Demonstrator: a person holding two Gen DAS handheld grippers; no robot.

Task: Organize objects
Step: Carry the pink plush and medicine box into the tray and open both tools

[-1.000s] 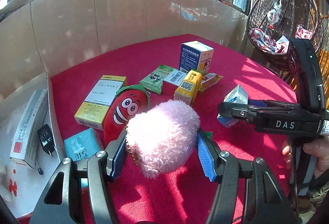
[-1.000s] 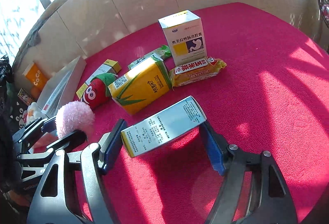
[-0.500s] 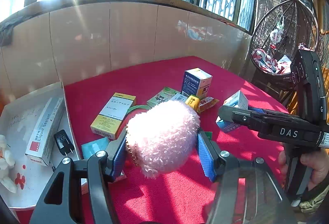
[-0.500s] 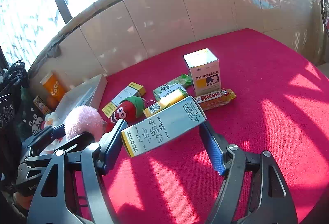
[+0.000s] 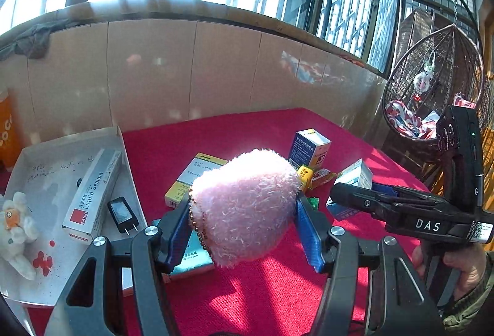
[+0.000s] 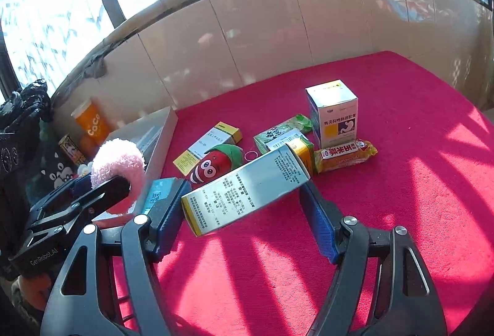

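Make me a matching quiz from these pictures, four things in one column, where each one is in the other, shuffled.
Things:
1. pink fluffy pouch
2. silver carton
3. sealant box
4. strawberry toy

Places:
A. lying in the white tray
B. in the right gripper
C. lying on the red cloth
D. in the left gripper

Pairs: 1-D, 2-B, 3-A, 4-C

A fluffy pink plush pouch [image 5: 244, 206] with a bead chain sits clamped between my left blue pads, lifted clear of the red cloth. My right pads pinch a silver printed carton with a yellow end [image 6: 245, 189], tilted toward two o'clock. On the cloth at twelve o'clock lies a red strawberry plush [image 6: 216, 164].
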